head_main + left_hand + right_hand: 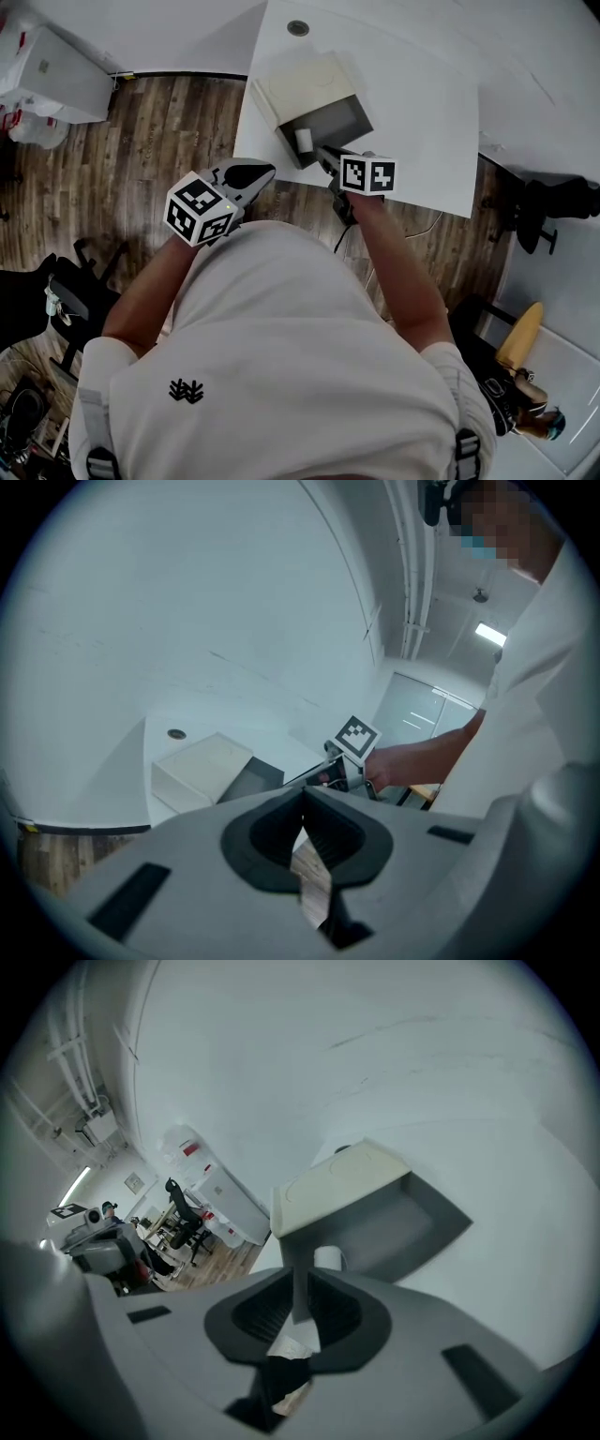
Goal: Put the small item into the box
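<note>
A small white cylinder (304,141) stands inside the open grey box (339,120) on the white table (422,112); the box's cream lid (305,80) lies folded back behind it. My right gripper (320,151) hovers at the box's near edge, right beside the cylinder. In the right gripper view its jaws (300,1271) stand a thin slit apart with nothing between them, and the cylinder (328,1258) sits just beyond them in the box (412,1218). My left gripper (267,172) hangs over the floor off the table's left edge, its jaws (303,794) shut and empty.
The table's left edge runs close to the box, with wooden floor (178,131) beyond it. A round cable hole (298,28) sits behind the lid. Office chairs (553,202) stand at the right, a white cabinet (56,70) at the far left.
</note>
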{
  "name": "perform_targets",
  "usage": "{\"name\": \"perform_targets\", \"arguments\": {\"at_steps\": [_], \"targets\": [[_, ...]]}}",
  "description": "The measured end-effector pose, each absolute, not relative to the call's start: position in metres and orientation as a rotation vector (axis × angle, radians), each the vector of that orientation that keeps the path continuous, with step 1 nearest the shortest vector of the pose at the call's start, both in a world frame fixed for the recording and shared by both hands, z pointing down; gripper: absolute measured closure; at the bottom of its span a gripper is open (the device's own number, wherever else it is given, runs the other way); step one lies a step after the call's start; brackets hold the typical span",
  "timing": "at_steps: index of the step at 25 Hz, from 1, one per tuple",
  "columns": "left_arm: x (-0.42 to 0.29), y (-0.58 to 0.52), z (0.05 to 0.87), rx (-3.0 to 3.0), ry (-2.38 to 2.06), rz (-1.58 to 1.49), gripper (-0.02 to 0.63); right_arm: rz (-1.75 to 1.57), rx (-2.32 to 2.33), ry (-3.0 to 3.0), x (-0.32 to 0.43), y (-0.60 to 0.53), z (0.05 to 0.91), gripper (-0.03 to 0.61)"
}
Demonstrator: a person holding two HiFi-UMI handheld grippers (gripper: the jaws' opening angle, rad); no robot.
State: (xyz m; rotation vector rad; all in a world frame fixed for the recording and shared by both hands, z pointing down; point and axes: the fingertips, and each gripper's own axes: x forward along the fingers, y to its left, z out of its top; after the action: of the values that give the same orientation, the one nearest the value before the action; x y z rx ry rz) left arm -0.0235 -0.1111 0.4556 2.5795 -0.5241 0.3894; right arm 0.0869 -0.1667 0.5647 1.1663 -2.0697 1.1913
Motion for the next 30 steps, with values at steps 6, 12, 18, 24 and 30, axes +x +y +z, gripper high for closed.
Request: {"name": "perform_targets", "arguments": {"at_steps": [6, 12, 18, 24, 30], "targets": [[-0.002, -0.099, 0.45, 2.601, -0.565, 0.402, 0.606, 1.162, 1.085, -2.218, 0.094, -0.133, 0.542, 0.565], [0.016, -0.08, 0.449, 2.584, -0.603, 0.394, 0.606, 1.101, 1.003, -2.333, 0.102, -0.088, 0.522, 0.571], [0.029, -0.053, 0.449, 2.57, -0.654, 0.396, 0.606, 1.041, 0.947, -2.416, 0.116, -0.046, 0.512, 0.571], [0.035, -0.025, 0.459, 2.512, -0.705, 0.404, 0.606, 1.004, 0.896, -2.453, 0.125, -0.016, 0.513, 0.572], [0.052, -0.008, 0.454, 2.473, -0.713, 0.336, 0.606, 0.94, 0.86, -2.464, 0.136, 0.008, 0.51, 0.572]]}}
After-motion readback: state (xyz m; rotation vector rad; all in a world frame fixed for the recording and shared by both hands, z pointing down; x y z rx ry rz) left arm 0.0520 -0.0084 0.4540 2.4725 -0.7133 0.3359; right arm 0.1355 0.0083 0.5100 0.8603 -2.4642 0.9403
